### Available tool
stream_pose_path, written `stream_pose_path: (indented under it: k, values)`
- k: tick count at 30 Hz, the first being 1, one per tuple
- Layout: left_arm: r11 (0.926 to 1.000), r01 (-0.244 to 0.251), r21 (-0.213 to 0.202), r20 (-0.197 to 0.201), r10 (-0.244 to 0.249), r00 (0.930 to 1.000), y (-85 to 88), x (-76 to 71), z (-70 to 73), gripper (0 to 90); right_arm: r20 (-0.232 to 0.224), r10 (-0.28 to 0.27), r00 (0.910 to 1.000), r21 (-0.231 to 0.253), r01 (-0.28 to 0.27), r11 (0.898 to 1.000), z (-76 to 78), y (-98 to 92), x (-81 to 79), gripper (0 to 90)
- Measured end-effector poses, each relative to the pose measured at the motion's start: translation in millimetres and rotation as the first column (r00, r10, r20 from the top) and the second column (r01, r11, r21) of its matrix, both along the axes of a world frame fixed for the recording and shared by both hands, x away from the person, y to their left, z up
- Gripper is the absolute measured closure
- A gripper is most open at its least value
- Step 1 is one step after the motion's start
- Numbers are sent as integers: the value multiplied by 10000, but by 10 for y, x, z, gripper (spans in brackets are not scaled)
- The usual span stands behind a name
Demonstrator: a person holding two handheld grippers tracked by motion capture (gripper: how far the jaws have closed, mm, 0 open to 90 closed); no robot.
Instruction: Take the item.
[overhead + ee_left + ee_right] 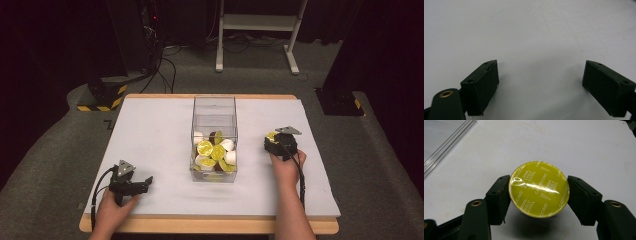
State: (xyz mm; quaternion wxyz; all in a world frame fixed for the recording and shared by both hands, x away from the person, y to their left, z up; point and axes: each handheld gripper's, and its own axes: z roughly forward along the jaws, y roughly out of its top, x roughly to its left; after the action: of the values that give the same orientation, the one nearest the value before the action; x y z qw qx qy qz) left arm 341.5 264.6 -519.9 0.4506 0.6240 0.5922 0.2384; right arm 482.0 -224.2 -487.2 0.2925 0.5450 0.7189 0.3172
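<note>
A yellow-lidded coffee capsule (pixel 539 188) sits between the jaws of my right gripper (pixel 539 195), which is shut on it, foil lid facing the camera. In the high view that right gripper (pixel 274 140) hovers over the white mat to the right of a clear plastic box (pixel 214 110); the capsule (pixel 271 136) peeks out at its tip. The box holds several yellow-lidded and white capsules (pixel 215 152). My left gripper (pixel 145 183) rests near the table's front left with its jaws wide apart. In the left gripper view, bare white mat lies between the open left gripper's (pixel 540 87) jaws.
The white mat (pixel 150 135) covers a wooden table (pixel 210 225). Beyond the far edge stand a white desk frame (pixel 260 30), cables and a black-and-yellow striped base (pixel 102 95) on grey carpet. A clear box edge (pixel 446 142) shows at the upper left of the right gripper view.
</note>
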Motion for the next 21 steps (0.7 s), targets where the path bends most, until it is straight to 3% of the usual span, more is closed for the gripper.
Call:
stream_pose_path:
  k: [8, 14, 21]
  values:
    - [10000, -2, 5, 0, 2, 10000, 0, -1, 0, 139, -132, -93, 9999, 203, 96, 9997, -35, -20, 6, 370]
    - [10000, -3, 8, 4, 3, 10000, -1, -1, 0, 139, -232, -50, 9997, 332, 57, 9994, -49, -20, 23, 257]
    - [10000, -9, -5, -2, 9, 10000, -1, 0, 0, 140, 82, -66, 9999, 606, 61, 9981, 29, -1, -6, 195]
